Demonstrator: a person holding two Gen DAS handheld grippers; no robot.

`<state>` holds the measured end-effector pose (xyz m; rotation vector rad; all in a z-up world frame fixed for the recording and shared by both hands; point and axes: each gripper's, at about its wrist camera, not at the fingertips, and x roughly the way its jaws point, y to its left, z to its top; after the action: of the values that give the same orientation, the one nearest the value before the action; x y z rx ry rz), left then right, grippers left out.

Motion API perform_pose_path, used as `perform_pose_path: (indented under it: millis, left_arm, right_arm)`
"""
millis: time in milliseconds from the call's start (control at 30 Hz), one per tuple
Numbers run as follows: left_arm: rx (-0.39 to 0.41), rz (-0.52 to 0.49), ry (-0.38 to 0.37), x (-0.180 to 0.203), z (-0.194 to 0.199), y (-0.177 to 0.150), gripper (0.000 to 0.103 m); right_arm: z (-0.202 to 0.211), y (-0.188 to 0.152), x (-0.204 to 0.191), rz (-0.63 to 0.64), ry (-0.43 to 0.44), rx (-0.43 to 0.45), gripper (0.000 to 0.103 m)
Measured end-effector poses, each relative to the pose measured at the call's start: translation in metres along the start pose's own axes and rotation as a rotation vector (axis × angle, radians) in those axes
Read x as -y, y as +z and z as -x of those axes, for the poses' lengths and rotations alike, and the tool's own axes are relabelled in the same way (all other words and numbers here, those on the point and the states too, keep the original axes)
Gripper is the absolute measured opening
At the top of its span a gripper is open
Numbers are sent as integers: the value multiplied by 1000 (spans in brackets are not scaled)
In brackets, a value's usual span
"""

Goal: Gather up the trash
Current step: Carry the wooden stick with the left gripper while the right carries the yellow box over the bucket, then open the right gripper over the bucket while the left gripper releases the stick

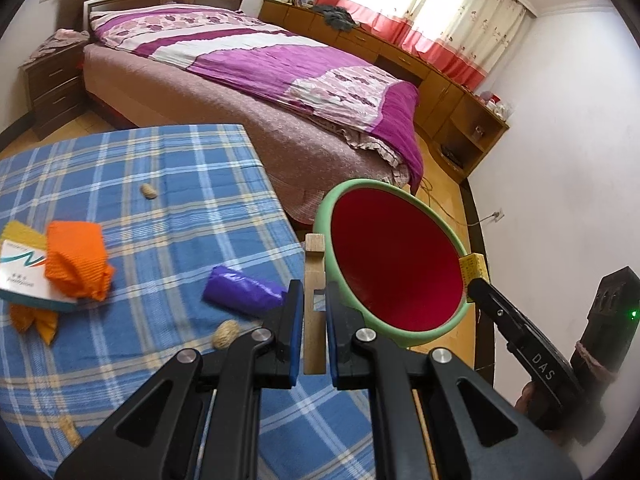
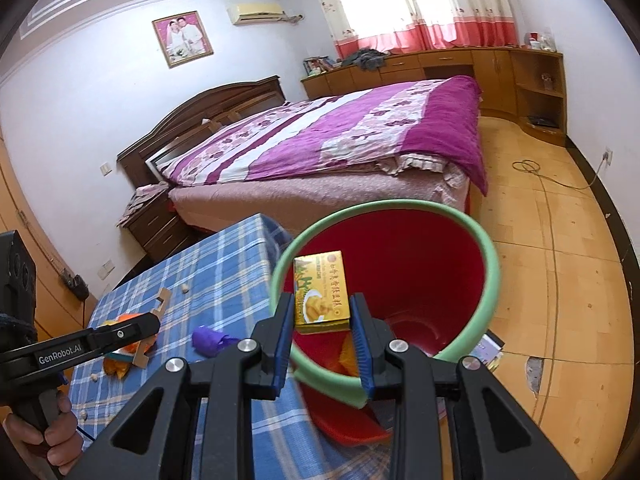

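My left gripper (image 1: 314, 300) is shut on a thin wooden piece (image 1: 314, 280) and holds it above the table edge, next to the red bin with a green rim (image 1: 394, 264). My right gripper (image 2: 320, 320) is shut on a yellow box (image 2: 320, 294) and holds it over the mouth of the bin (image 2: 400, 264). Orange and yellow scraps lie at the bin's bottom (image 2: 346, 356). On the blue plaid table (image 1: 160, 208) lie a purple wrapper (image 1: 242, 290), an orange crumpled paper (image 1: 76, 258), a white and teal box (image 1: 20, 272) and peanut shells (image 1: 148, 191).
A bed with a purple quilt (image 1: 280, 64) stands beyond the table. Wooden cabinets (image 1: 440, 80) run under the window. A nightstand (image 1: 52, 88) is left of the bed. A cable (image 2: 536, 172) lies on the wooden floor. A small package (image 2: 490, 350) lies on the floor by the bin.
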<state>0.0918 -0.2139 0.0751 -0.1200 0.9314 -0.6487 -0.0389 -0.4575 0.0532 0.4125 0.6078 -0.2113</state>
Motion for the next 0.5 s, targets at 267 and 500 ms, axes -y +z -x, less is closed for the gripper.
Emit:
perform_pose_path:
  millis: [267, 500]
  left_arm:
    - [-39, -51, -30, 21, -34, 4, 10]
    - [-77, -99, -60, 43, -66, 8, 10]
  right_arm:
    - [-12, 4, 28, -34, -40, 5, 30]
    - [-28, 4, 50, -60, -60, -16, 30]
